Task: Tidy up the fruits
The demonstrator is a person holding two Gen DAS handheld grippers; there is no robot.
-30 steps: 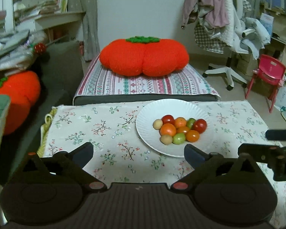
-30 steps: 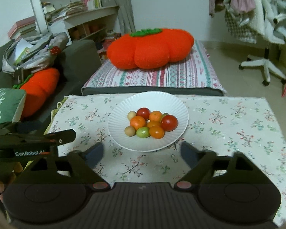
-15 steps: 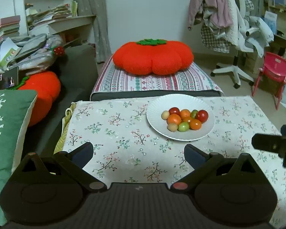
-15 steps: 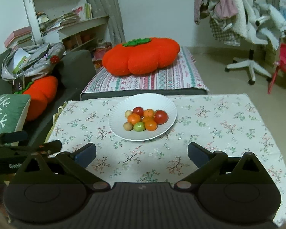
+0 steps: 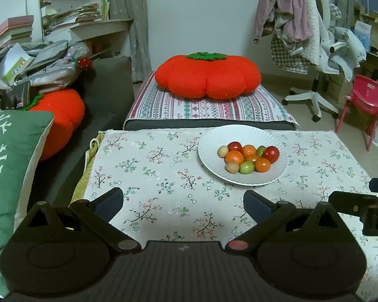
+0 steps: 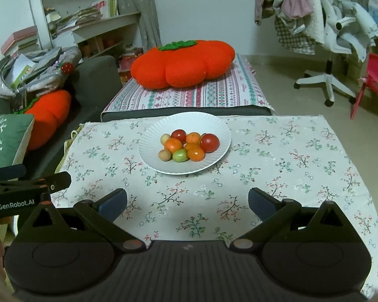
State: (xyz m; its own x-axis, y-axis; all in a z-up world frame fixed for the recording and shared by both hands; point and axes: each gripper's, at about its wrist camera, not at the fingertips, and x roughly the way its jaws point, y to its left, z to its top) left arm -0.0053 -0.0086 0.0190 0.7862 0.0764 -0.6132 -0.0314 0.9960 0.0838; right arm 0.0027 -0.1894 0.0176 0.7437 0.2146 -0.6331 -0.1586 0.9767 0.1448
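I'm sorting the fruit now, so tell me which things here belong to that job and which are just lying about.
For the job:
- small fruits
- white plate
- left gripper, open
- right gripper, open

Just lying about:
- big tomato cushion
- green pillow
- red chair
- clothes on the swivel chair

Both wrist views look forward and down, side by side, sharing the plate (image 5: 243, 176).
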